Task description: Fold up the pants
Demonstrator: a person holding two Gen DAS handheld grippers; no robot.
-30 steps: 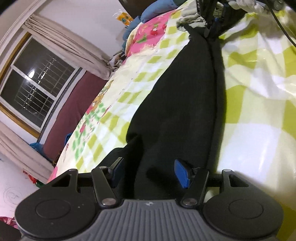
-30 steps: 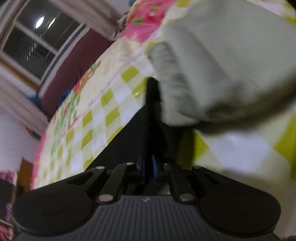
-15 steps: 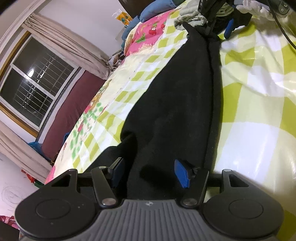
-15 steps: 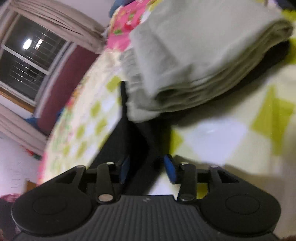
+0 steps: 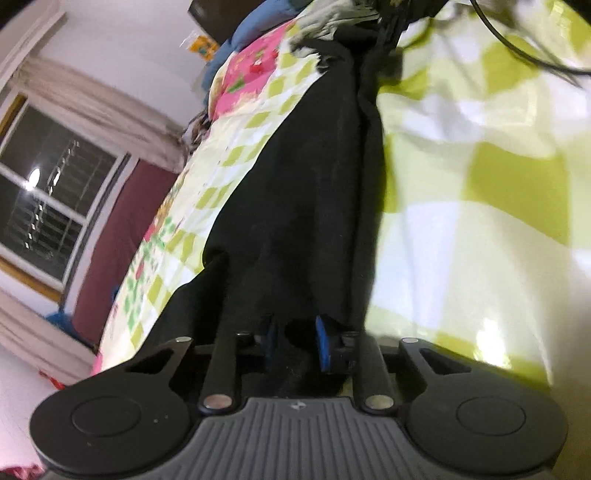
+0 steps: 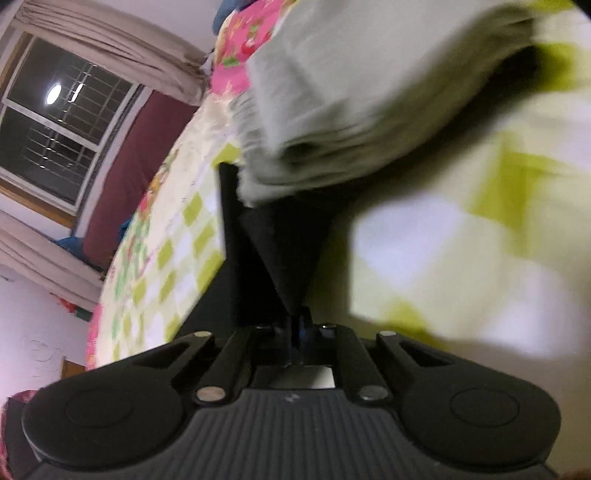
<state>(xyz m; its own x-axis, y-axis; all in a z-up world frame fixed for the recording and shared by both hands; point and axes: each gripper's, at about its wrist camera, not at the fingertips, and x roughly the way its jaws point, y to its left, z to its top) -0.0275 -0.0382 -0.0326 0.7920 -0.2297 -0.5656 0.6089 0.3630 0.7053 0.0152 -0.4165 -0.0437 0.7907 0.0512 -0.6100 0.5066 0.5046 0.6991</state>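
Black pants [image 5: 310, 177] lie stretched along a checked green-and-white bedsheet [image 5: 480, 229]. My left gripper [image 5: 293, 341] has its blue pads closed in on a bunched fold of the pants at the near end. My right gripper [image 6: 295, 328] is shut on the other end of the black pants [image 6: 273, 251], which rises in a taut pleat from the jaws. The right gripper also shows at the far end of the pants in the left wrist view [image 5: 388, 22], blurred.
A folded grey-green garment [image 6: 354, 96] lies just beyond the right gripper and touches the pants' end. Pink floral bedding [image 5: 251, 70] and a blue pillow [image 5: 251, 26] lie at the bed's head. A window with curtains [image 5: 44, 192] is at left.
My left gripper has closed from wide open onto the pants' fabric. My right gripper opened half a second ago and is now shut on the pants again. Both views have shifted slightly.
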